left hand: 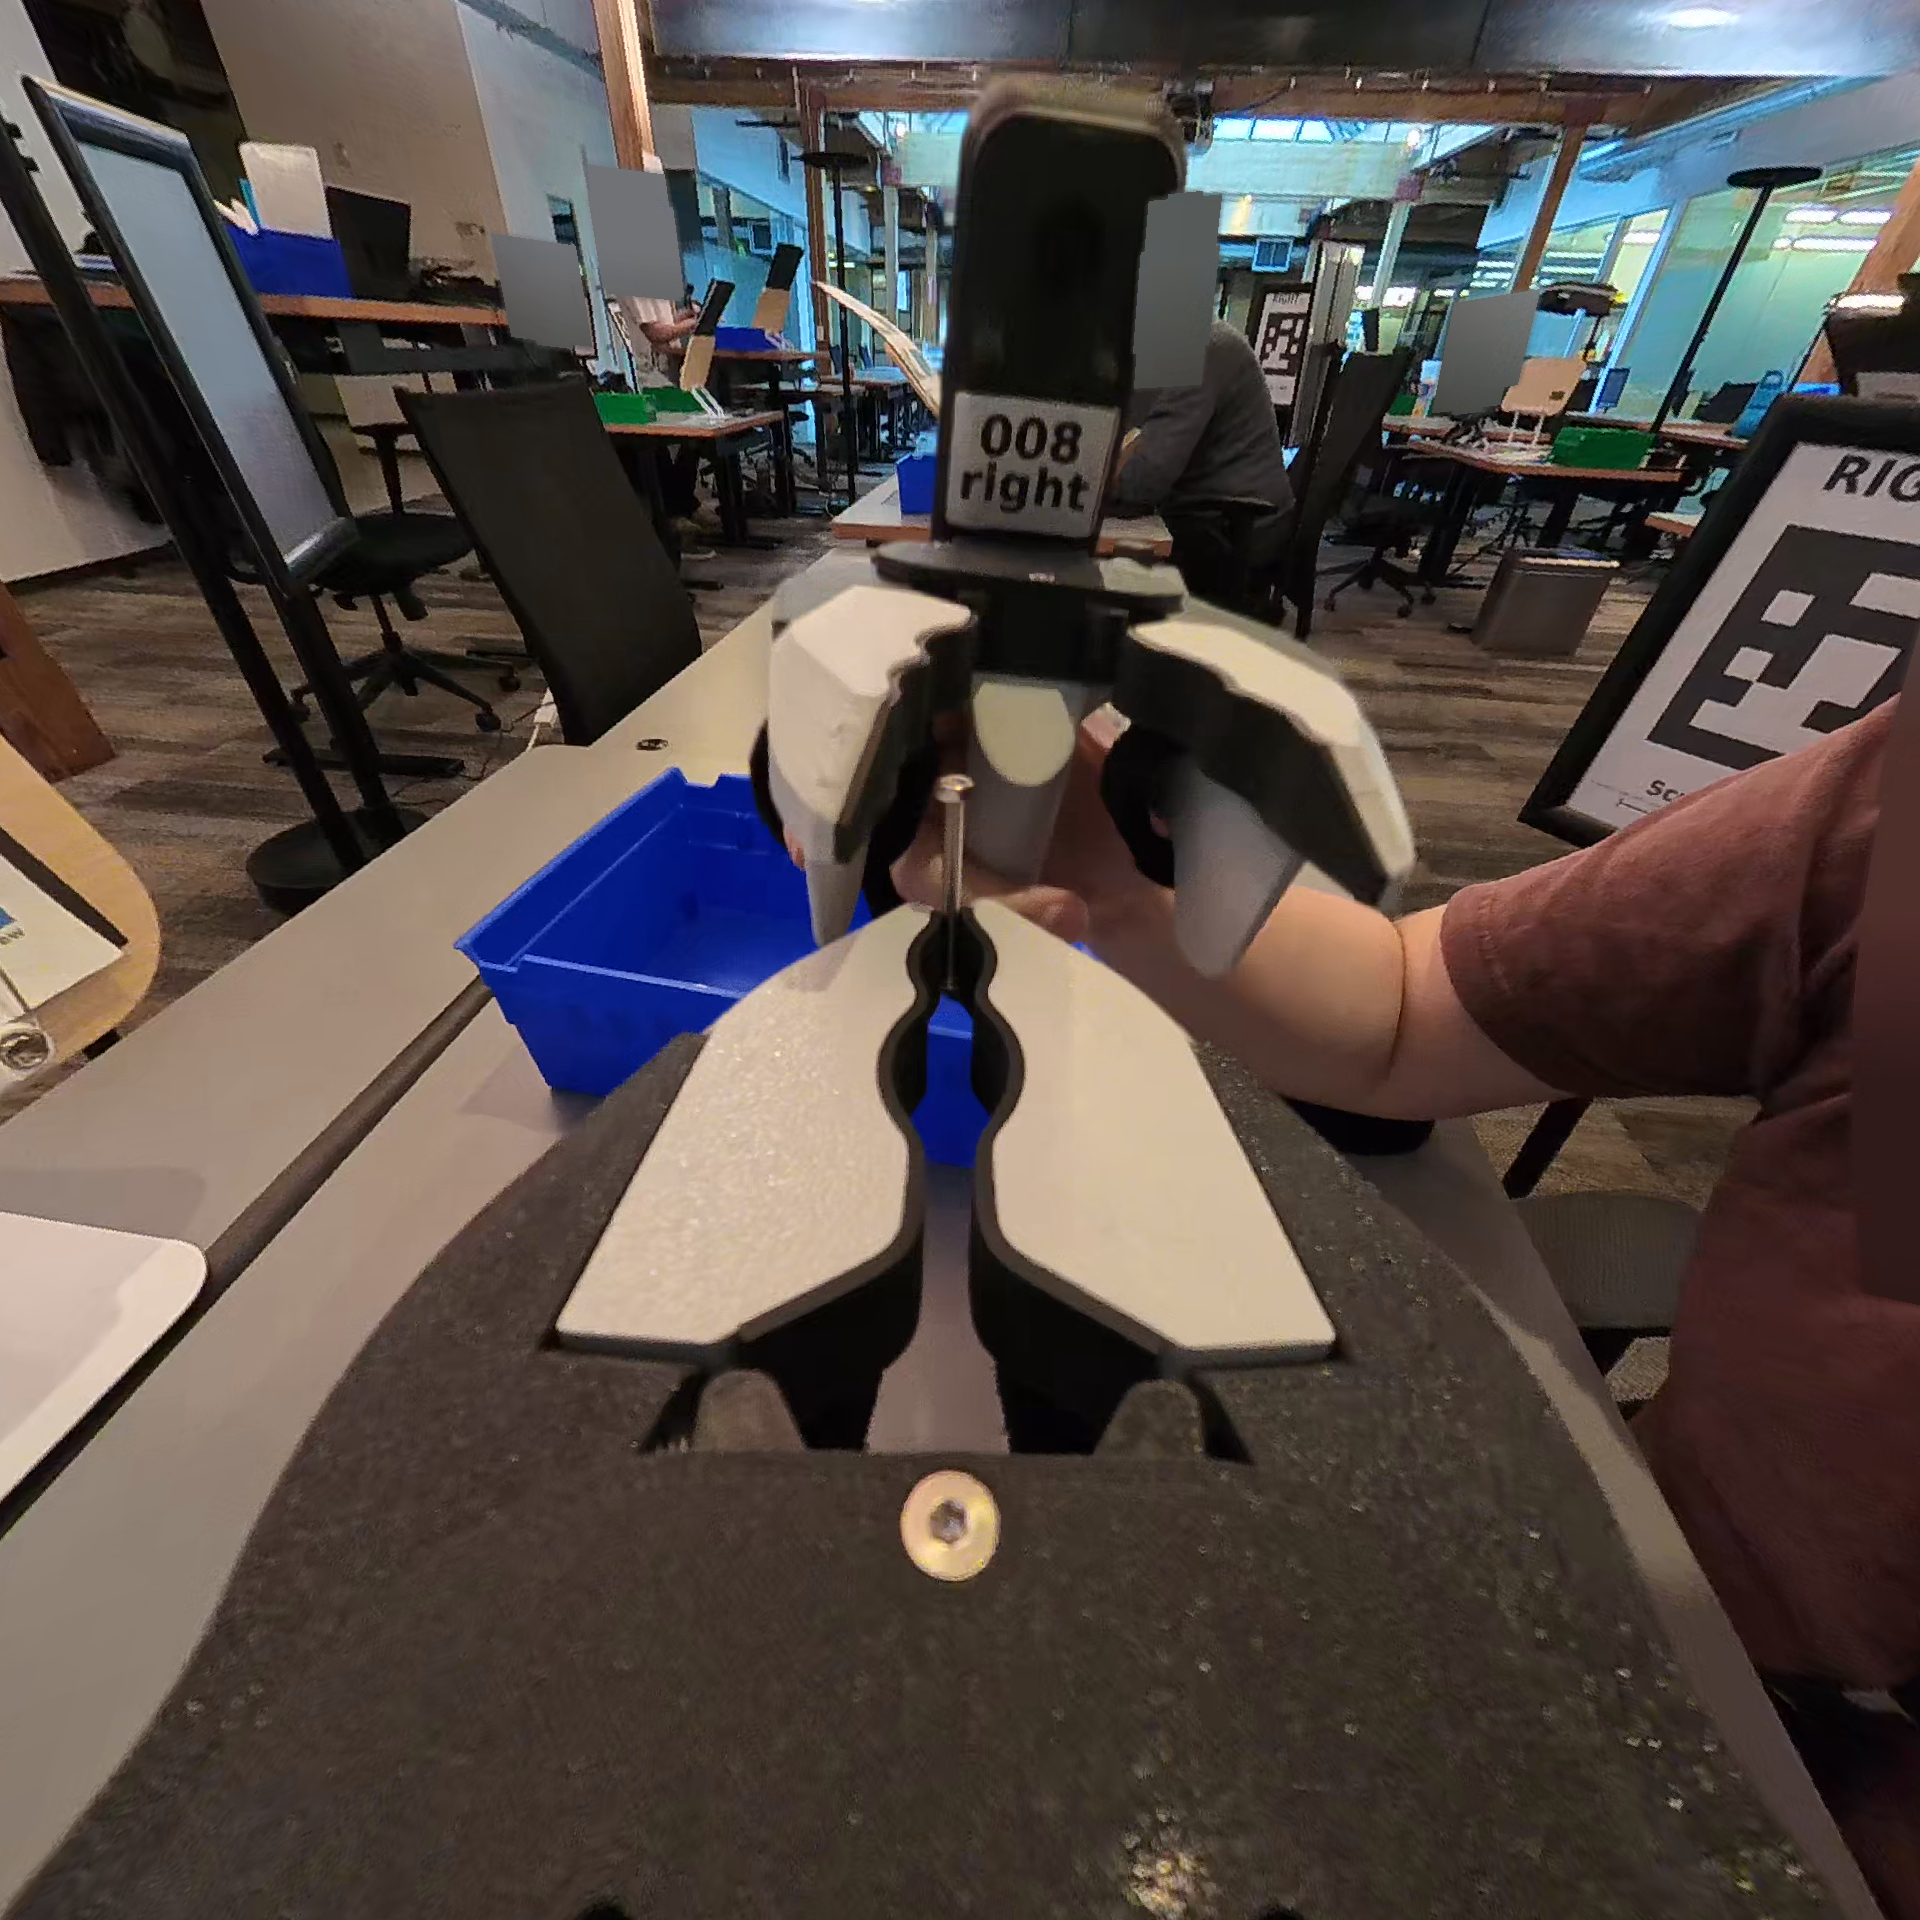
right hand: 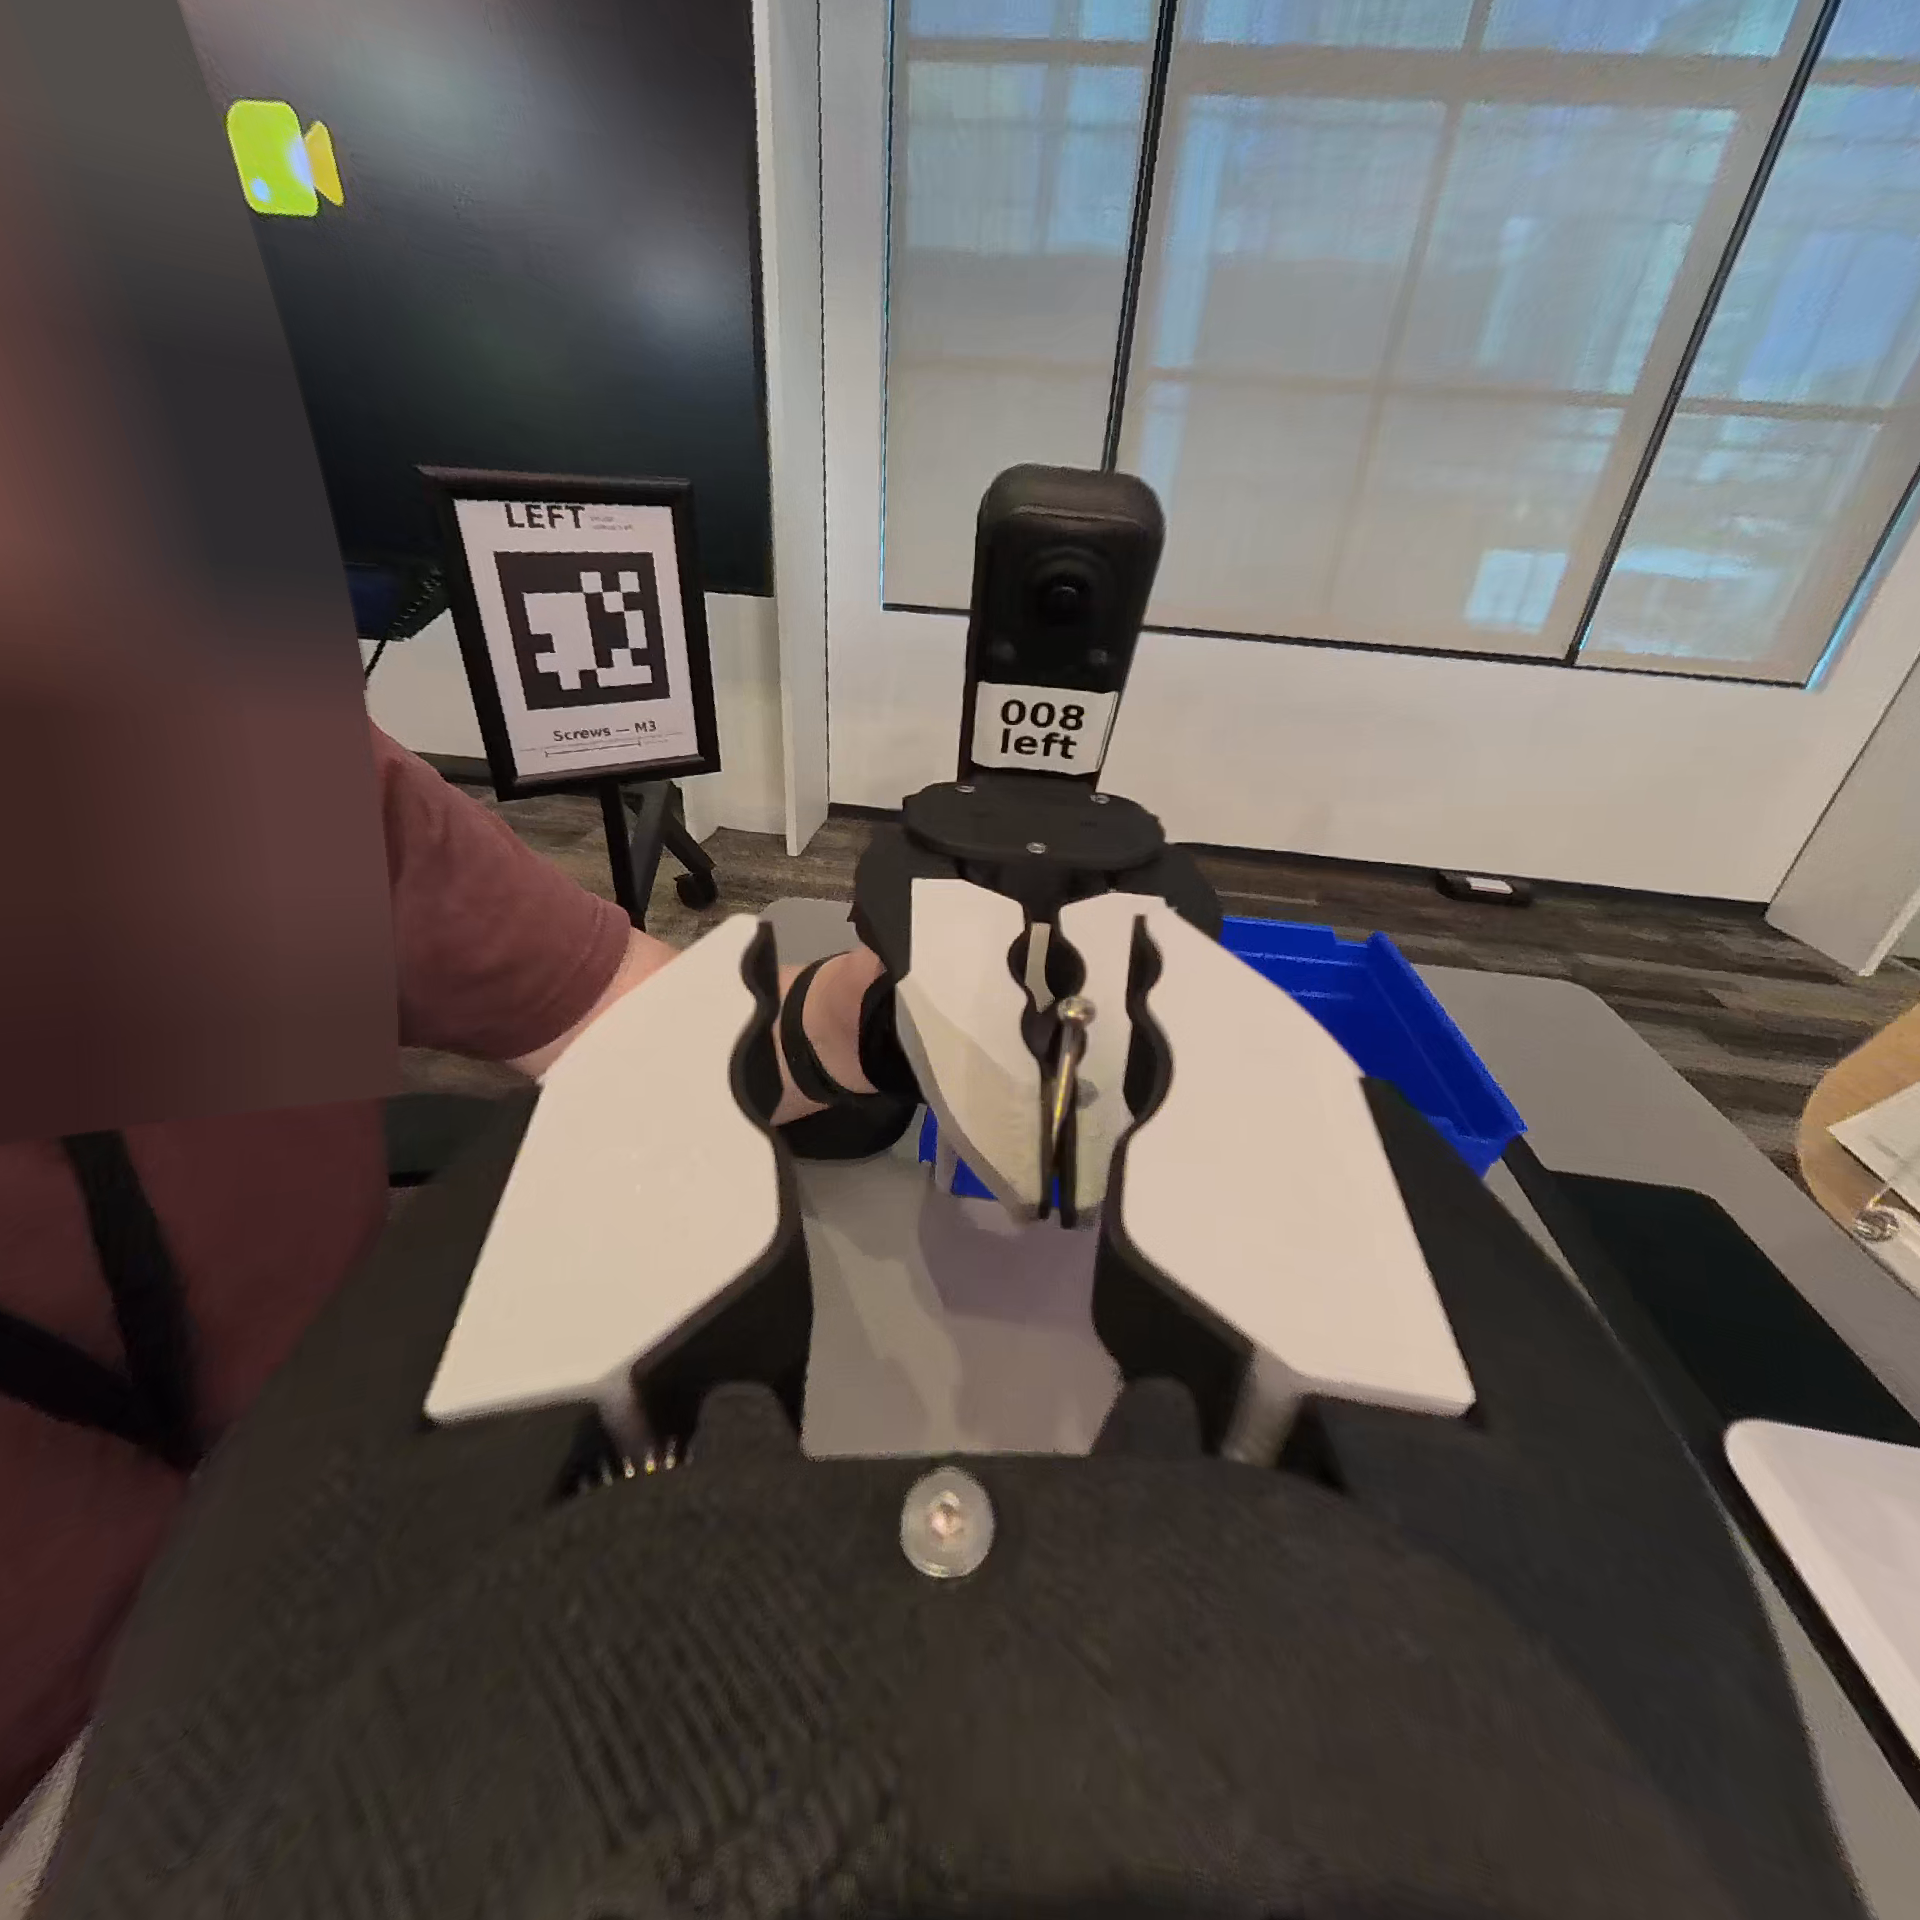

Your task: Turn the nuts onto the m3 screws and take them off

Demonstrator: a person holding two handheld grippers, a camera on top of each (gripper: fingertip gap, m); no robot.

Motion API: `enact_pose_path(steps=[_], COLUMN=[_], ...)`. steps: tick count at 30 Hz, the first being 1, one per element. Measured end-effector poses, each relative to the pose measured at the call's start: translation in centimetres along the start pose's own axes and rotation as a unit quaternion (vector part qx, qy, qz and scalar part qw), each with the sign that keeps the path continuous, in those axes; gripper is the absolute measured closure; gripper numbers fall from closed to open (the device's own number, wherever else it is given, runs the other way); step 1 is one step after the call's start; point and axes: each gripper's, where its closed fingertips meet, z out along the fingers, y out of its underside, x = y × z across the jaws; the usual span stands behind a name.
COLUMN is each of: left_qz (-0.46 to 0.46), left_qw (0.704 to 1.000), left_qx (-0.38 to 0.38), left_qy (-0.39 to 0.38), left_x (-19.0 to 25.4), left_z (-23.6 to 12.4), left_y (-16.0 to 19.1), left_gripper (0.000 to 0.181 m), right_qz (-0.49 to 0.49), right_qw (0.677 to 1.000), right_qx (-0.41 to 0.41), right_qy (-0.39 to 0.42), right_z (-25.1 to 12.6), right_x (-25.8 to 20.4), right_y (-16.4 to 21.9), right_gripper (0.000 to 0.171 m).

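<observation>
Left gripper (left hand: 951,920) closed on a slim silver screw (left hand: 952,873), clamped near the fingertips, shaft upright, head at the top and clear of the pads. Lower end of the screw lost in the dark wavy slot between the fingers; thread too fine to make out. No nut discernible on the shaft from this side.

Right gripper (left hand: 1023,914) facing the left one just beyond the screw, fingers spread wide, nothing seen between them. Blurred in the left wrist view, so fingertip edges soft. Behind it, part of a hand (left hand: 997,894) on the handle and a bare forearm leading to a dark red sleeve (left hand: 1662,987), cut off at the frame edge.

From the right wrist view: right gripper (right hand: 951,971) parted, its two pale fingers flanking the left gripper (right hand: 1049,1210), which points toward the camera. Screw (right hand: 1065,1070) standing tilted in the closed left fingers, round head (right hand: 1075,1008) uppermost. A small greyish speck beside the shaft, too blurred to say whether nut or highlight.

Blue bin (left hand: 623,935) on the grey worktop (left hand: 260,1039) below and behind both grippers, largely hidden by them; contents not visible in either view. Same bin (right hand: 1382,1029) showing only its far corner past the left gripper. Framed marker sign (right hand: 582,634) on a stand, to the rear left.
</observation>
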Motion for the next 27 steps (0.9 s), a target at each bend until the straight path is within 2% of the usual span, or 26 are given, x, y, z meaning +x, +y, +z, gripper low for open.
enact_pose_path(steps=[10,27], left_qz=[-0.008,-0.026], left_qw=[1.000,0.999], left_qx=[0.011,0.011], left_qy=[-0.008,-0.018], left_x=[-0.4,-1.3], left_z=[-0.5,-0.7], left_y=[-0.5,-0.2], left_gripper=[0.179,0.179], right_qz=[-0.017,-0.026], right_qw=[1.000,0.999], right_qx=[-0.005,-0.021], right_qy=[0.013,0.036], right_z=[1.0,0.5], right_x=[-0.1,0.8], right_y=[0.6,1.0], right_gripper=[0.101,0.100])
